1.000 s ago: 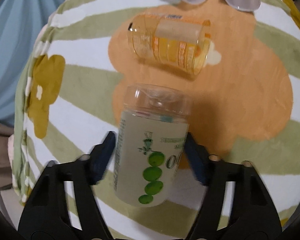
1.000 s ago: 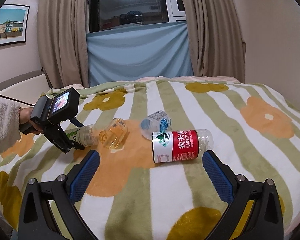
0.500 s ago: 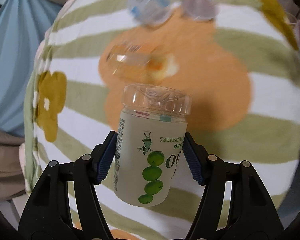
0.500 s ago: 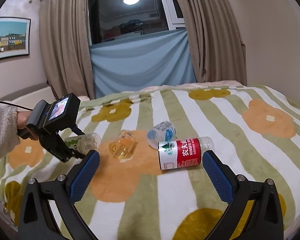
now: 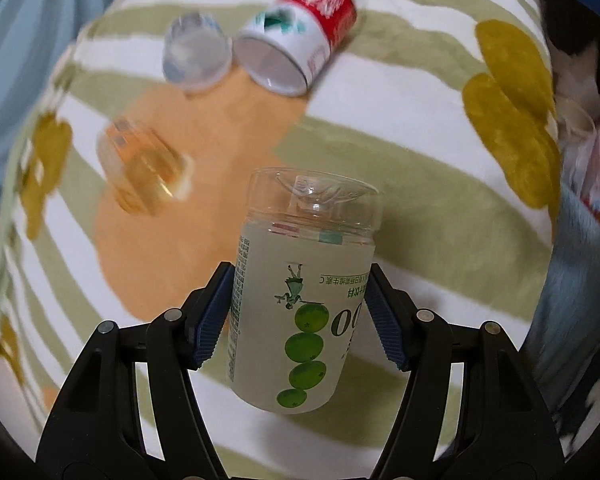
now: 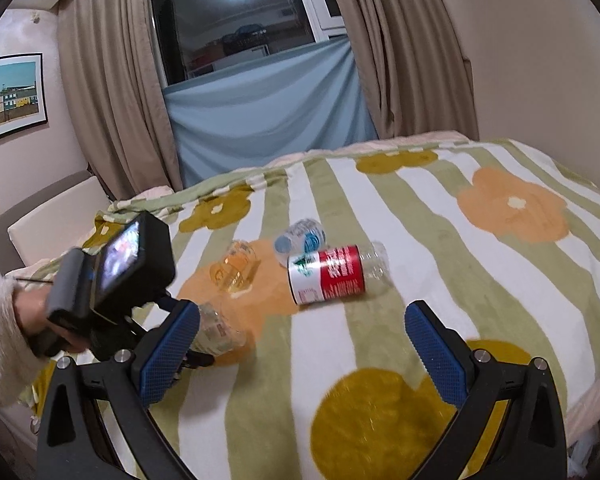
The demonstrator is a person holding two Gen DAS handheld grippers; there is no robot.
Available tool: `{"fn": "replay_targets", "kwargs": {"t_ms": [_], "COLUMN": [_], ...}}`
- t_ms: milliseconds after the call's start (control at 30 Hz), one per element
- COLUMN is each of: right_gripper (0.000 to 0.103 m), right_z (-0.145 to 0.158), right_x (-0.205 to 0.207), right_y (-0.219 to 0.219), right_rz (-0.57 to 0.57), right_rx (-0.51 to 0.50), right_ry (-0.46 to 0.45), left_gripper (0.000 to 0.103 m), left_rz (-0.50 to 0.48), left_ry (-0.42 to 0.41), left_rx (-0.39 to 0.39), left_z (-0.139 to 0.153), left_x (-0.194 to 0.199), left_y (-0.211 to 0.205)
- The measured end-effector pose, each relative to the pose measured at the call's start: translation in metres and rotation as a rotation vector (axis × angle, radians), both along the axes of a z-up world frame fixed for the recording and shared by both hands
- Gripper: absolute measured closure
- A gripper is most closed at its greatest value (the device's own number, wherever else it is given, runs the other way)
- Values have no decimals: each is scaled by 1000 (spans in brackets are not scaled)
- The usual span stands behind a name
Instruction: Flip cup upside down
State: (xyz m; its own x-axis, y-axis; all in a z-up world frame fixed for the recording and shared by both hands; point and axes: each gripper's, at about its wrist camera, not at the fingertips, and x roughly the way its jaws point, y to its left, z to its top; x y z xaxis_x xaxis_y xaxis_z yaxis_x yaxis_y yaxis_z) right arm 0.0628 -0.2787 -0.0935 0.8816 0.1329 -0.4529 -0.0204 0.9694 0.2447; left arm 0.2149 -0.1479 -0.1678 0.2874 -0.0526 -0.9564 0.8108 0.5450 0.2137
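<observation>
Cup [image 5: 300, 304], green-dotted and cut from a bottle, sits clamped between the left gripper's [image 5: 298, 316] blue pads, closed base pointing away from the camera. A second ago it lay on the blanket [image 5: 400, 144] with the pads just closing; now it hangs clear of the bed, so lifting is done and the turn-over comes next. The left hand [image 6: 32, 316] holds its tool low at the near left. The right gripper [image 6: 300, 354] hovers with fingers spread, empty.
</observation>
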Motion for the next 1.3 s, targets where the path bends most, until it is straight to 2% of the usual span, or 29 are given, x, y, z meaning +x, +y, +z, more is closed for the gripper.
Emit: {"fn": "replay_targets", "kwargs": {"t_ms": [167, 300, 333, 367, 433, 467, 567, 700, 900, 1000, 1100, 1167, 1267, 1300], "right_gripper": [0, 0, 0, 0, 0, 0, 0, 0, 0, 0, 1, 6, 8, 12], "right_z": [-9, -12, -12, -12, -12, -12, -8, -11, -50, -66, -79, -89, -102, -107], "right_x": [-3, -4, -3, -3, -2, -1, 6, 28, 68, 83, 96, 107, 122, 127], "right_y": [-6, -6, -6, -5, -2, -1, 1, 6, 31, 49, 64, 72, 79, 82], "right_rz": [3, 13, 19, 24, 49, 61, 98, 140, 106, 70, -6, -48, -119, -132], "right_rx": [21, 40, 46, 51, 71, 83, 154, 332, 659, 763, 827, 885, 890, 891], "right_ry": [45, 53, 56, 59, 72, 81, 112, 191, 353, 415, 460, 488, 553, 570], "left_gripper": [41, 38, 34, 21, 2, 0, 0, 0, 0, 0, 0, 0, 0, 0], "left_rz": [80, 90, 94, 102, 126, 145, 198, 273, 332, 344, 359, 369, 379, 381], "left_ry": [13, 0, -3, -11, -44, -66, -124, -218, -198, -209, -196, -186, -183, -184], "left_rx": [-23, -30, -38, -51, -86, -106, -147, -210, -296, -310, -341, -371, -401, -412], "left_z": [-10, -5, -2, 3, 12, 20, 36, 51, 47, 46, 46, 48, 51, 52], "left_x": [7, 11, 11, 11, 8, 7, -2, -32, -63, -72, -76, -78, -80, -82], "left_y": [0, -1, 2, 5, 17, 22, 45, 76, 117, 136, 152, 163, 176, 180]}}
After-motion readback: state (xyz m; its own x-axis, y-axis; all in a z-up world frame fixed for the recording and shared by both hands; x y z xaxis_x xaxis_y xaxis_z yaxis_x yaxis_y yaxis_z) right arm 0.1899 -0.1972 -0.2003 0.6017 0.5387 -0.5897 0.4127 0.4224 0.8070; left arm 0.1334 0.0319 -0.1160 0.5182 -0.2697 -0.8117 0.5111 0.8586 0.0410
